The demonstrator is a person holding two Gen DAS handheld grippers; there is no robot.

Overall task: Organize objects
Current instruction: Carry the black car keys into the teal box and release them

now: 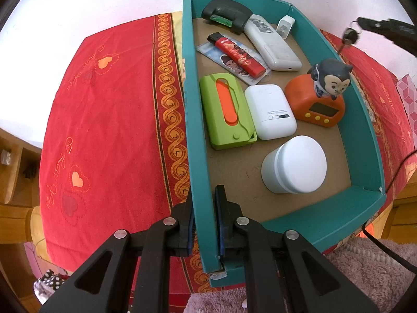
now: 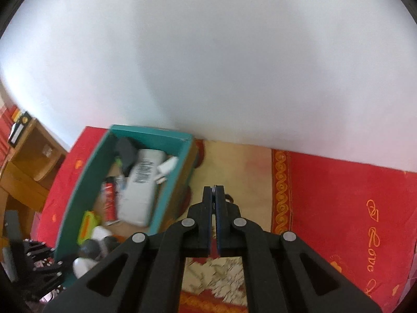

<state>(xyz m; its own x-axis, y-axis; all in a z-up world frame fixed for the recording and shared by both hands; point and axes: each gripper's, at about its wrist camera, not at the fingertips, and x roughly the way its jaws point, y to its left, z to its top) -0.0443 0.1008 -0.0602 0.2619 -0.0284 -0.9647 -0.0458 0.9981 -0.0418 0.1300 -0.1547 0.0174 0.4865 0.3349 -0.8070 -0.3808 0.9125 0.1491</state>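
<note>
Upper right of the left wrist frame, the right gripper (image 1: pixel 361 27) hangs above the far right corner of the teal box (image 1: pixel 194 130), jaws closed on a key ring, keys (image 1: pixel 349 37) dangling long axis down, just above the monkey clock (image 1: pixel 319 96). Right wrist view confirms jaws pinched on the ring, box (image 2: pixel 166 195) lying lower left of the tips. Left gripper (image 1: pixel 204 221) clamps the box's near left wall, steadying it. Right hand is nearer; the drop likely goes down and left into the box.
</note>
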